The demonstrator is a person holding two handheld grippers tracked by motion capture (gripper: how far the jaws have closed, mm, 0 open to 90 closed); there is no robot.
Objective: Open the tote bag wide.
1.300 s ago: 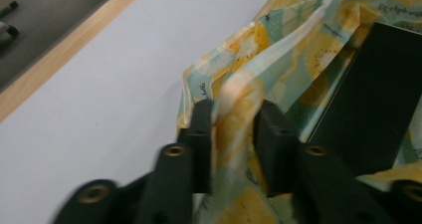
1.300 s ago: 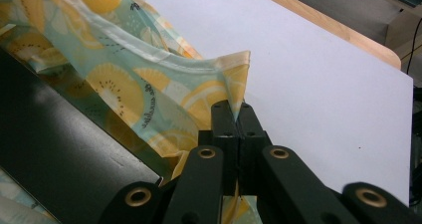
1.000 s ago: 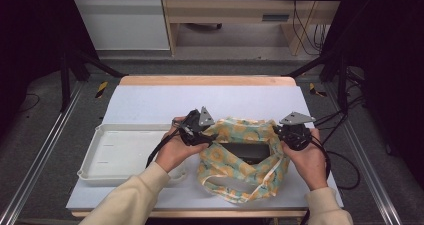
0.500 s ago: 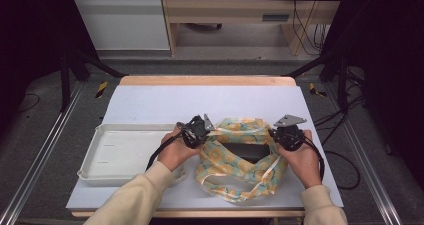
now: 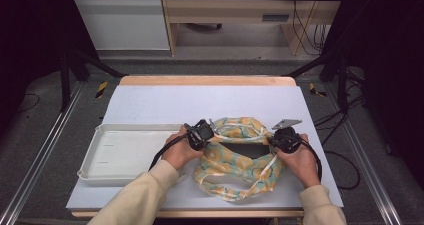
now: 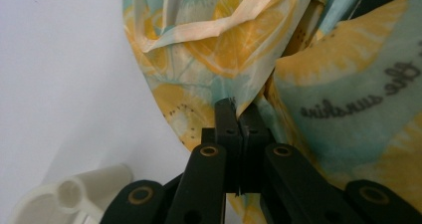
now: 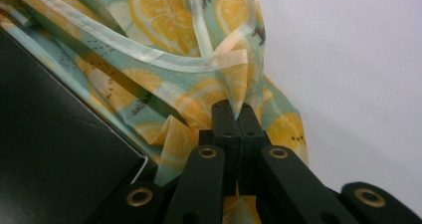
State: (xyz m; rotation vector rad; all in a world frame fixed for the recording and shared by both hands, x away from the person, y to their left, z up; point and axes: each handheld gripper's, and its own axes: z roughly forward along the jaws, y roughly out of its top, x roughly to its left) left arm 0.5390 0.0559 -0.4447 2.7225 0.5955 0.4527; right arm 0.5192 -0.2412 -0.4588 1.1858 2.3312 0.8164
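A thin bag (image 5: 235,161) printed with yellow lemon slices on pale teal lies crumpled on the white table cover, its mouth held apart between both hands. My left gripper (image 5: 210,131) pinches the bag's left rim; its jaws have just closed on the fabric (image 6: 214,59), and they meet at the tip (image 6: 238,108). My right gripper (image 5: 275,139) is shut on the right rim, with cloth (image 7: 164,45) caught between its tips (image 7: 235,110). A flat black item (image 5: 249,149) sits inside the open mouth, seen as a dark slab (image 7: 50,149) in the right gripper view.
A shallow white tray (image 5: 100,172) stands left of the bag, its corner (image 6: 69,194) near my left gripper. The table cover (image 5: 200,102) stretches bare behind the bag. Cables trail off the right side onto the floor.
Both hands have sunk toward the table with the bag, and the bag's mouth now lies lower and flatter. The left gripper has moved in against the bag's left rim.
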